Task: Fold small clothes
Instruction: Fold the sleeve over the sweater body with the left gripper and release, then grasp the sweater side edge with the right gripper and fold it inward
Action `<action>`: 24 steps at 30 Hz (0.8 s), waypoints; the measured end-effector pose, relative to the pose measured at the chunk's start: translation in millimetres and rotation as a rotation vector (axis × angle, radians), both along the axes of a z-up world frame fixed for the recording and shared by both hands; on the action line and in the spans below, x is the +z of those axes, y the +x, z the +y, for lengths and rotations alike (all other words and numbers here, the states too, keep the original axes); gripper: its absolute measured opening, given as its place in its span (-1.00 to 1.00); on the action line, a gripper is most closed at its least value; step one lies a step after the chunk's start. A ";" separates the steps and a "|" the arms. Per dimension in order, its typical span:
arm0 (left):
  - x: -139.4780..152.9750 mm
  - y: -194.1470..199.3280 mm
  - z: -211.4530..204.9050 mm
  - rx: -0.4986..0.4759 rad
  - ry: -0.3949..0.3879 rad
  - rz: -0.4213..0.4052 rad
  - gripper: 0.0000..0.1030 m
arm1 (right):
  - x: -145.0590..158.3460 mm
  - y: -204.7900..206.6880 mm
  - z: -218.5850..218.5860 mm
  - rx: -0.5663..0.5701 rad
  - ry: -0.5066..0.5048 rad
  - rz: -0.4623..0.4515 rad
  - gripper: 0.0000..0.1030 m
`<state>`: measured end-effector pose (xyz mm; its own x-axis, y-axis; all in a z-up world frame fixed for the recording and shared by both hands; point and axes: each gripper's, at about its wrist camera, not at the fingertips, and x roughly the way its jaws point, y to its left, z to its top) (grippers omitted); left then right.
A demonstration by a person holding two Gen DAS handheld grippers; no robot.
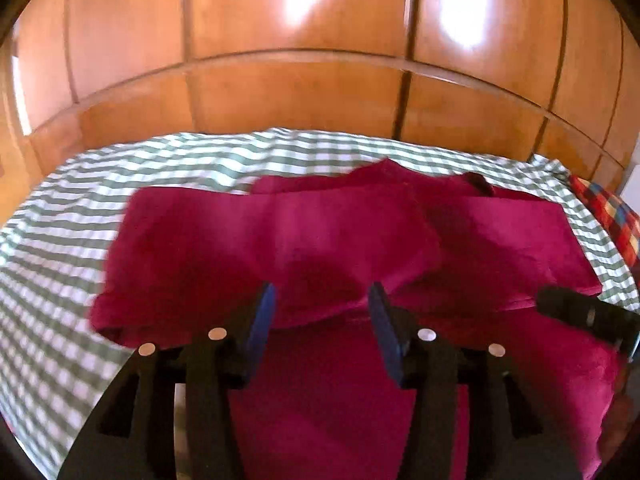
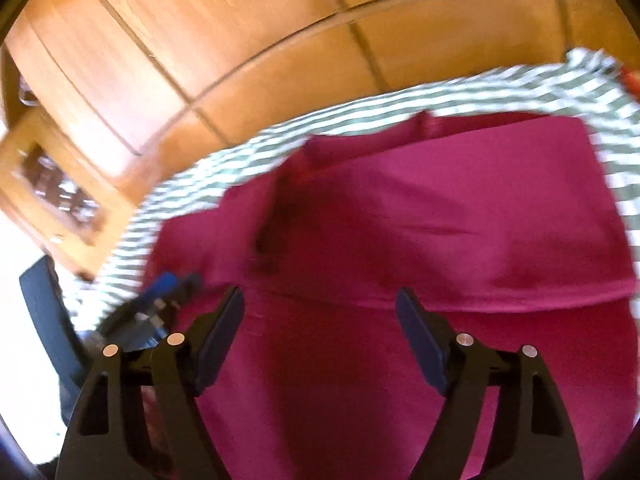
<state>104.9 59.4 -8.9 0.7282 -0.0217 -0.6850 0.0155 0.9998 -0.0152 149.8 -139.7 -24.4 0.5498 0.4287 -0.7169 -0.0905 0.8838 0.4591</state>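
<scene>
Left gripper (image 1: 322, 296) apart, empty; right gripper (image 2: 320, 300) apart, empty; crimson garment (image 1: 320, 232) beneath.

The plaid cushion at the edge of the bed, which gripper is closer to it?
Right. The right gripper sits toward the plaid cushion, over the red garment. The left gripper hovers further from it, over the garment's middle.

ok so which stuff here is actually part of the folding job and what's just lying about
Part of the job:
- crimson garment
- left gripper
- right gripper

Just lying about:
- checked sheet
- plaid cloth
- wooden wardrobe
</scene>
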 end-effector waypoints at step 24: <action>0.7 -40.1 34.8 0.156 0.082 -0.012 0.08 | -9.8 89.7 75.9 0.110 -0.137 0.060 -0.86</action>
